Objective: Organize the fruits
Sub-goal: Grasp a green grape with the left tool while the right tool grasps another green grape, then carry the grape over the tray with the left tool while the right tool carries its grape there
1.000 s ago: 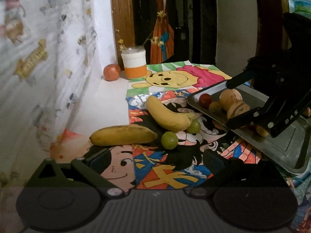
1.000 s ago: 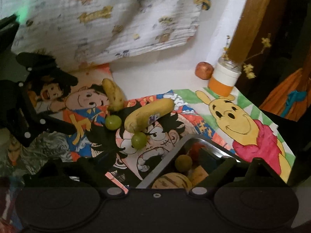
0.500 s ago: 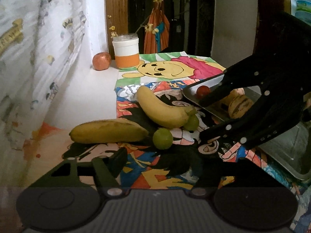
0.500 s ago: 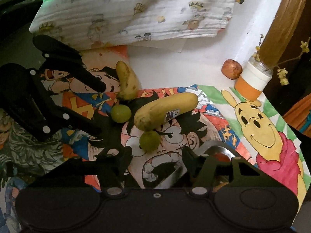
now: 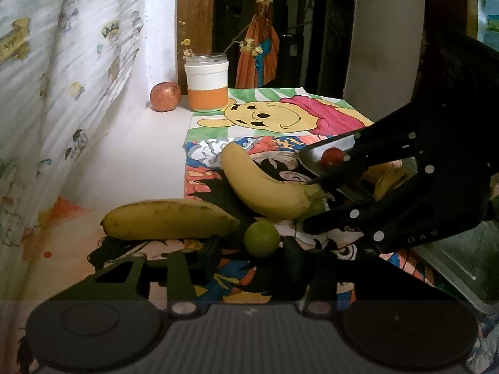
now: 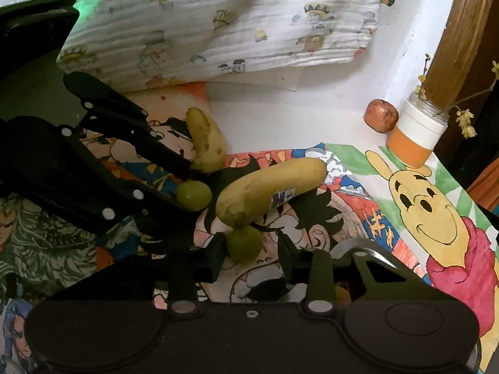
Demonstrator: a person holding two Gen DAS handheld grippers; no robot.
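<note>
Black claw (image 5: 315, 205), silver screws, "DAS" lettering

A white surface (image 5: 134, 155) carries cartoon drawings (image 5: 280, 118), an orange-banded jar (image 5: 206, 85), a reddish fruit (image 5: 165, 96) and a metal tray (image 5: 467, 258).

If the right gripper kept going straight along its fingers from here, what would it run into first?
Most likely the green fruit sitting between the open fingers of the right gripper, just ahead of the tips. Right behind it lies the end of the stickered banana. Depth is hard to judge in the fisheye, so contact order is approximate.
</note>
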